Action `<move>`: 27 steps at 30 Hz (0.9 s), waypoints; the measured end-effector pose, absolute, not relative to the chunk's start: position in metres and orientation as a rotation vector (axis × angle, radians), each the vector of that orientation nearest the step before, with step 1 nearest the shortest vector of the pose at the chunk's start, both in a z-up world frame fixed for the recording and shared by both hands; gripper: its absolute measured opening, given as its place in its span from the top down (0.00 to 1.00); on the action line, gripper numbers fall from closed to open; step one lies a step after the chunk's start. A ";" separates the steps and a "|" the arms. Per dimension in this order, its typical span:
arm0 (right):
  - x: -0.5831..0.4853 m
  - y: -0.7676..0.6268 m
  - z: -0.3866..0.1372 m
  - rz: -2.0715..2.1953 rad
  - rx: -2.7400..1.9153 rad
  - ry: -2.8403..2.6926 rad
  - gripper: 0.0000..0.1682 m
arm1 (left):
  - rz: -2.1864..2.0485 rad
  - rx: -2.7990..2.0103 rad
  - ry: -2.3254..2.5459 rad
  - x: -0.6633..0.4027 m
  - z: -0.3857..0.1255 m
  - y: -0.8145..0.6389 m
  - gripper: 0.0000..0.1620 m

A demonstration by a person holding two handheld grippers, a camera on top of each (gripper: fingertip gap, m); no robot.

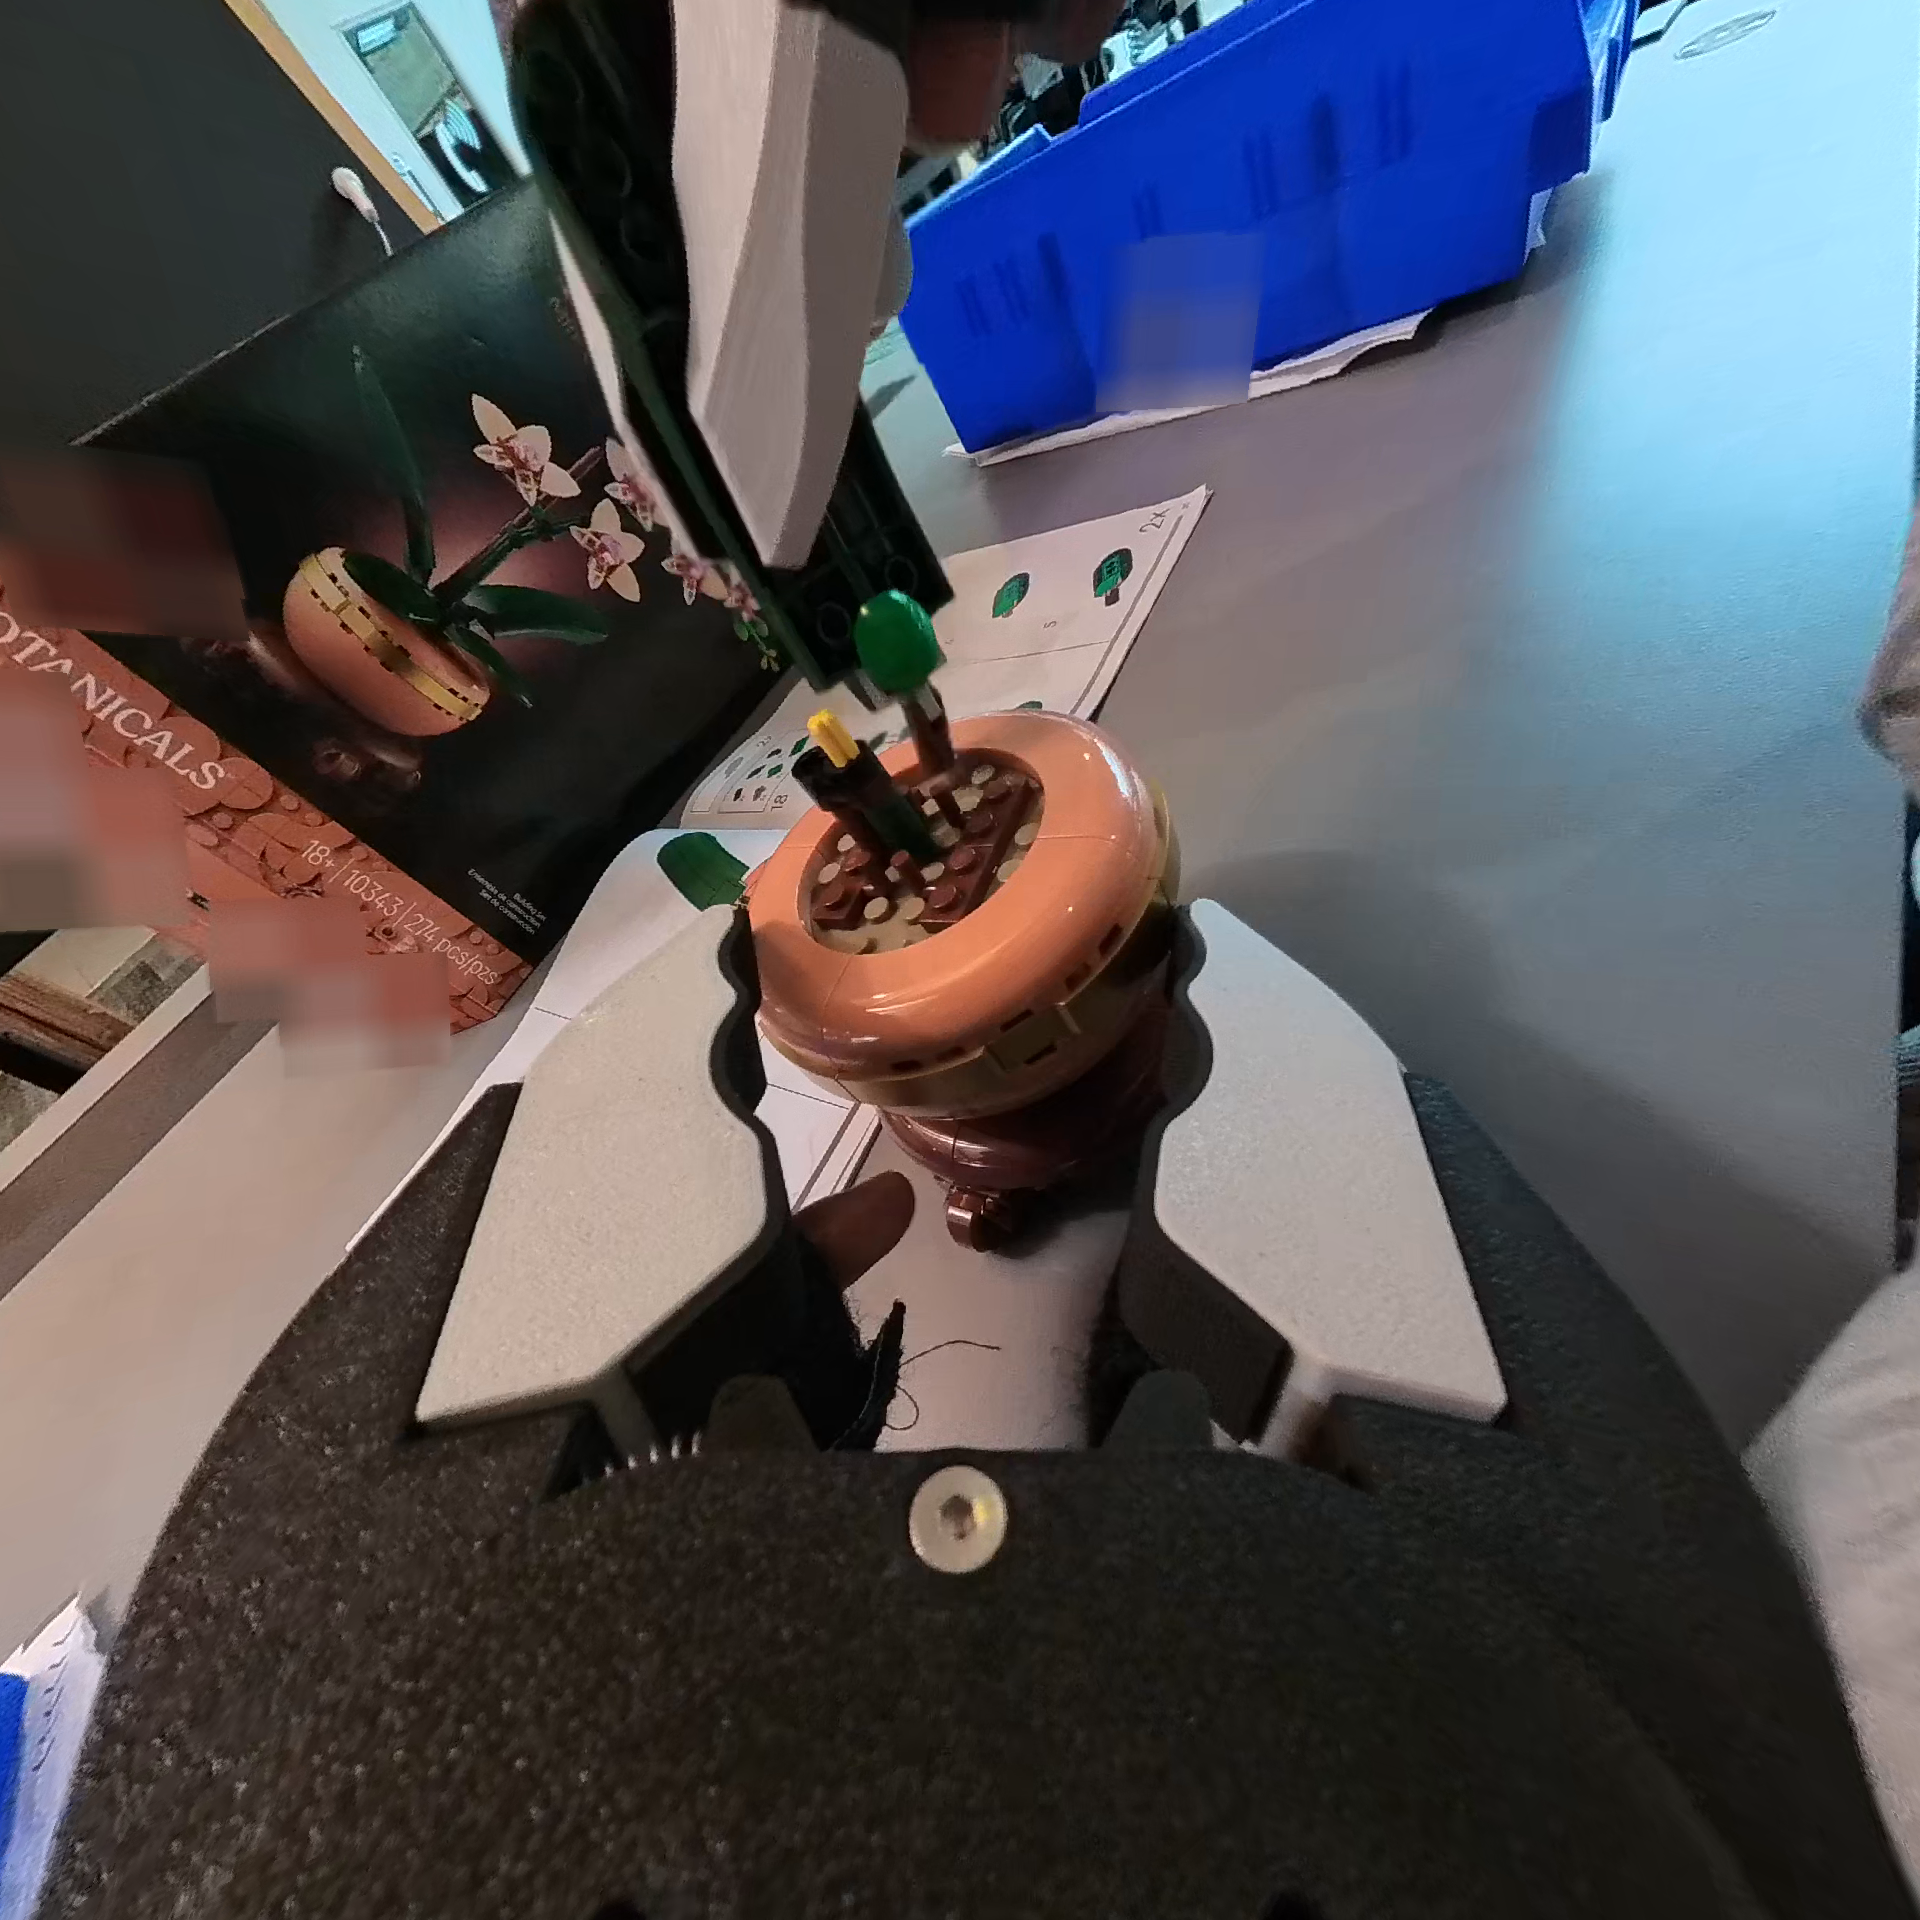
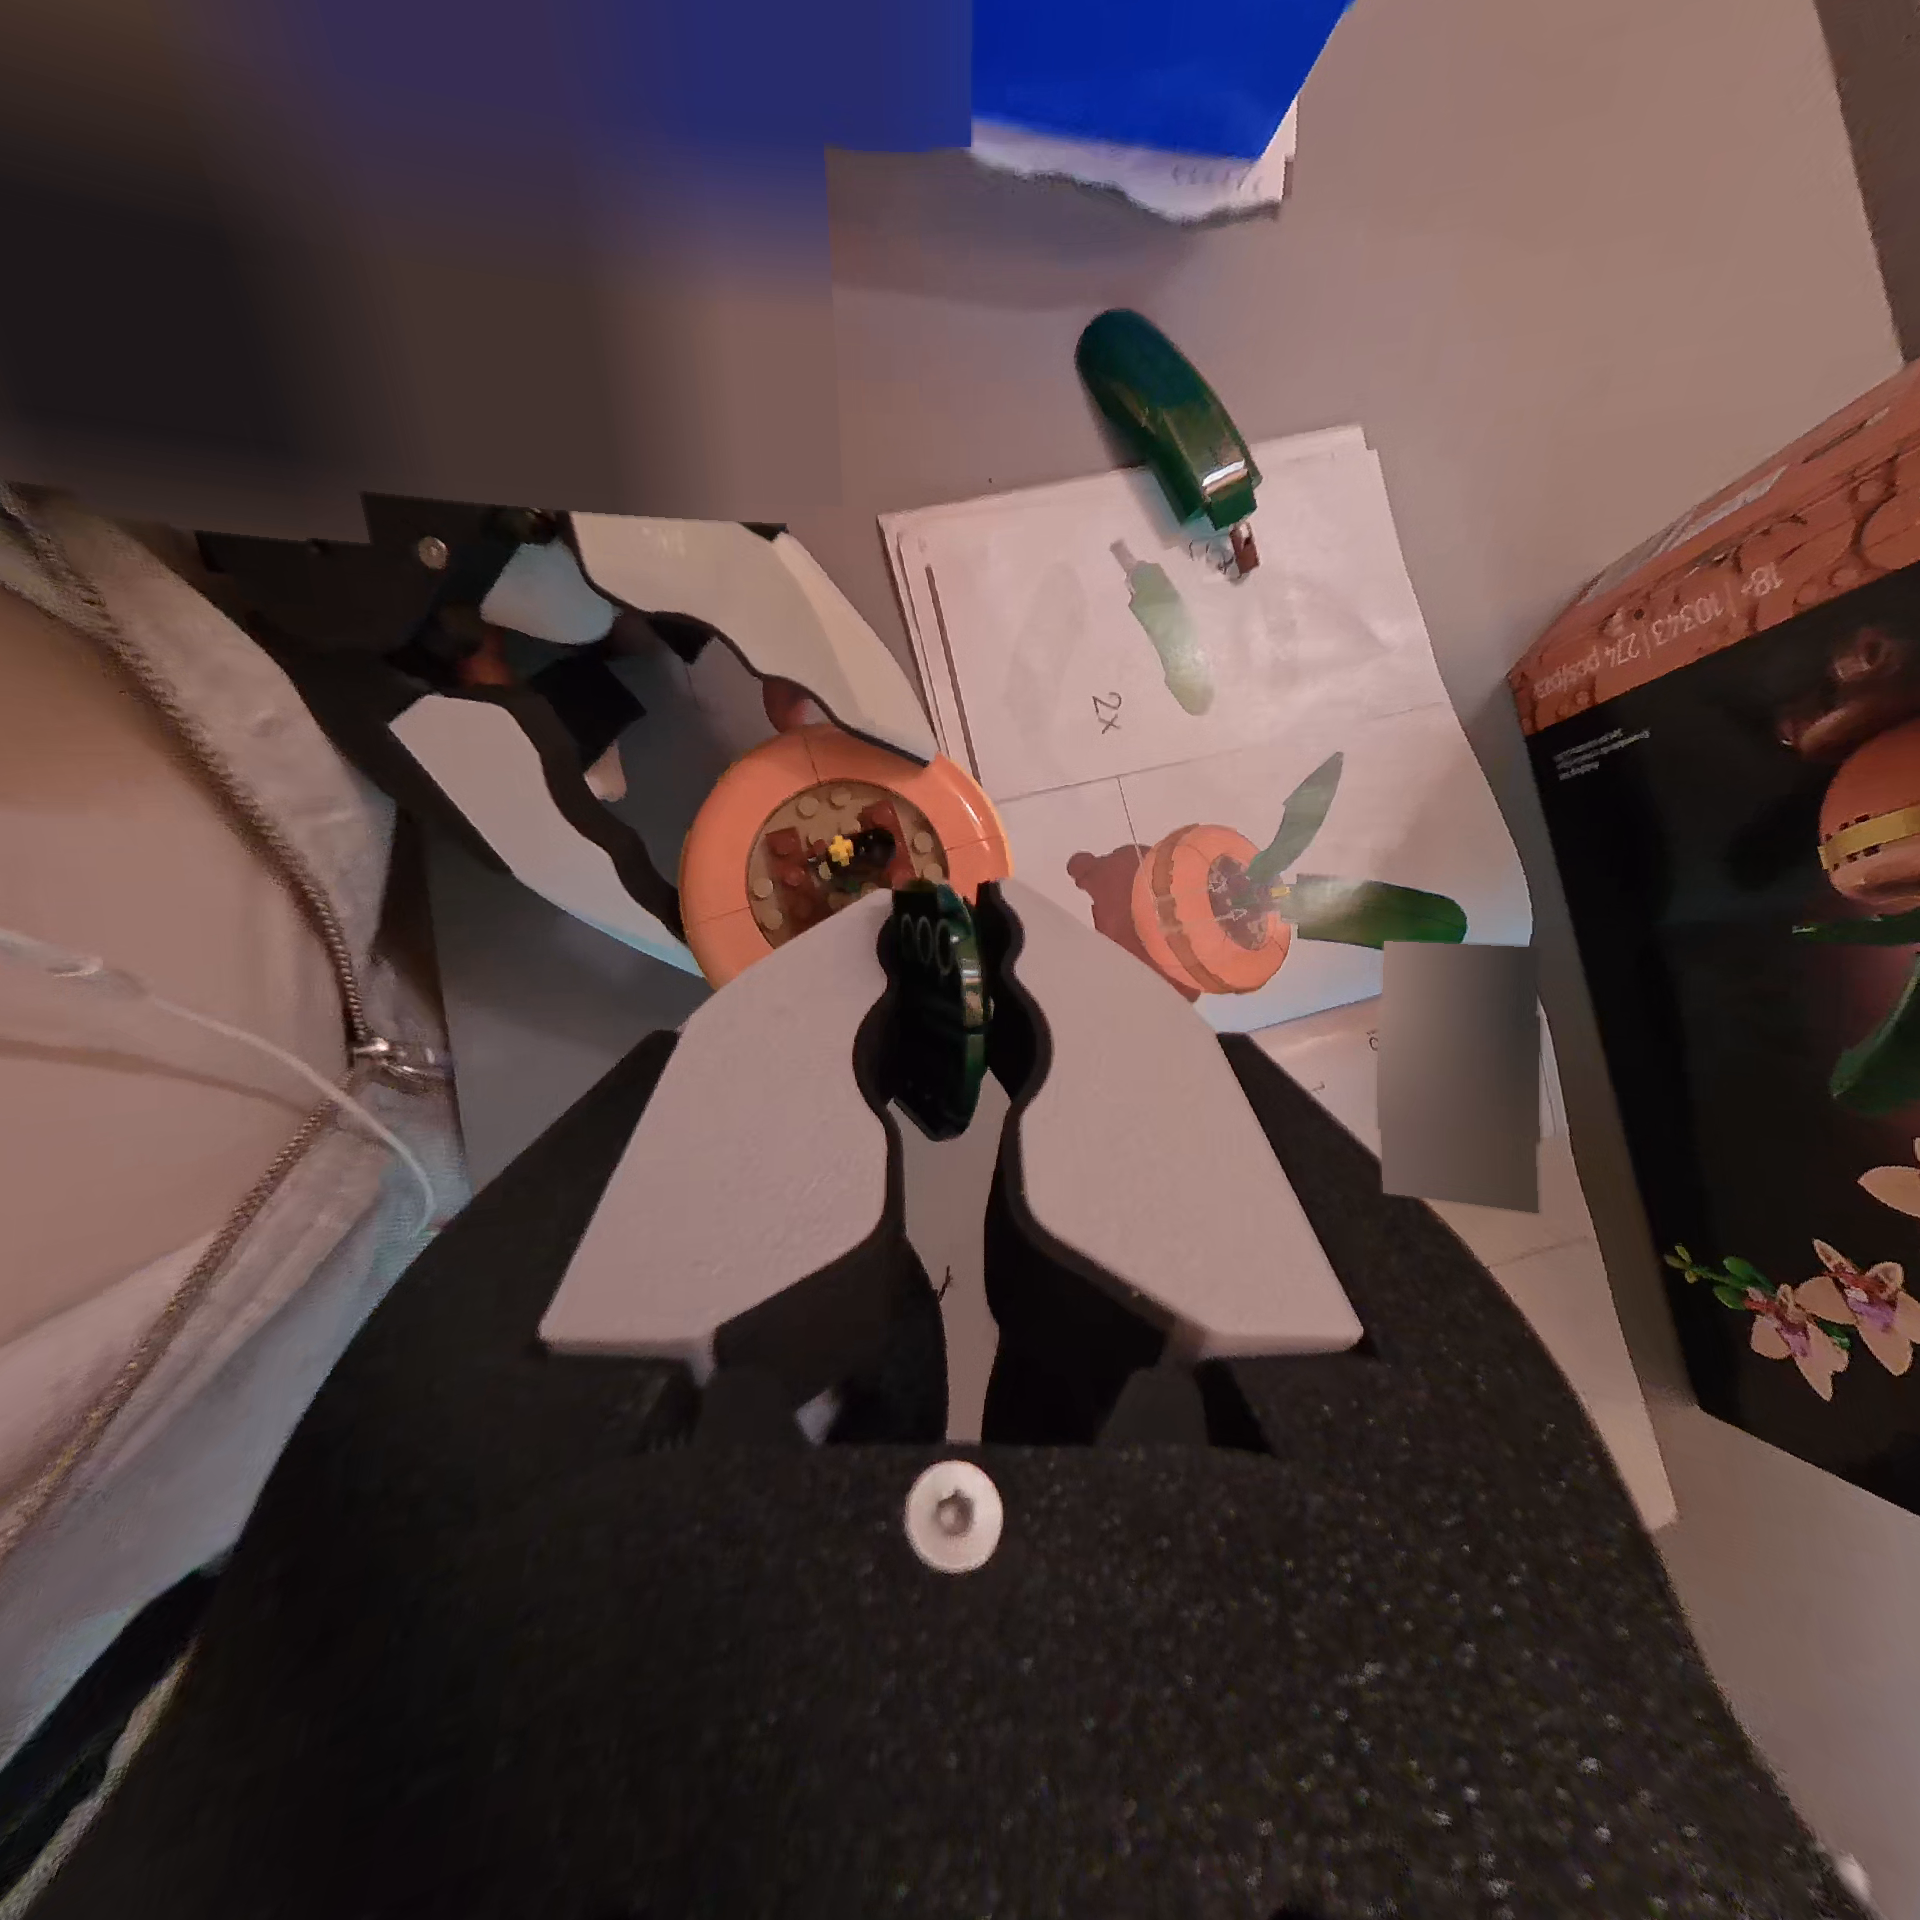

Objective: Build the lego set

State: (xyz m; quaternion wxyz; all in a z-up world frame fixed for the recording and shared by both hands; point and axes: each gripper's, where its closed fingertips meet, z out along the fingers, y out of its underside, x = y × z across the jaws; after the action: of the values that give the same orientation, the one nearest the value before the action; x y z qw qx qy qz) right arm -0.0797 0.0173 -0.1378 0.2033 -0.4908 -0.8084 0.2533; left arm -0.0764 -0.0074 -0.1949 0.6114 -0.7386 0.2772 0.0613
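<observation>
A grey table [image 1: 1558, 727] is seen across both views. A blue bin [image 1: 1247, 229] is set at the upper right of the left wrist view, with paper beneath its edge. The printed set box [image 1: 416, 644] is stood at the left, and white instruction sheets [image 2: 1299, 675] are spread at mid-frame. A dark green leaf piece [image 2: 1164, 416] is laid partly on the sheets, partly on the table, toward the upper right of the right wrist view.
</observation>
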 end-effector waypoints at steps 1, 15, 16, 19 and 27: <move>-0.079 0.017 -0.133 0.750 -1.369 -2.229 0.94 | 0.136 -1.705 0.640 -0.077 -0.195 -0.007 0.54; -0.073 0.024 -0.071 1.691 -1.113 -1.708 0.94 | -0.366 -1.642 0.520 -0.092 -0.170 -0.027 0.48; -0.073 0.028 -0.072 1.716 -1.085 -1.677 0.94 | -0.400 -1.645 0.513 -0.094 -0.168 -0.028 0.46; -0.075 0.037 -0.083 1.730 -0.964 -1.596 0.94 | -0.478 -1.639 0.455 -0.107 -0.164 -0.026 0.39; -0.075 0.102 -0.095 1.950 -0.902 -1.097 0.94 | -0.494 -1.712 0.355 -0.158 -0.165 -0.009 0.39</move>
State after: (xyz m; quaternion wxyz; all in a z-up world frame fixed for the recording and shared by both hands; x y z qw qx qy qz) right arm -0.0746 0.1022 -0.0950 0.3565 -0.3492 -0.4249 0.7553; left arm -0.1577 -0.0091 -0.1648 0.6150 -0.7430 0.1541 -0.2144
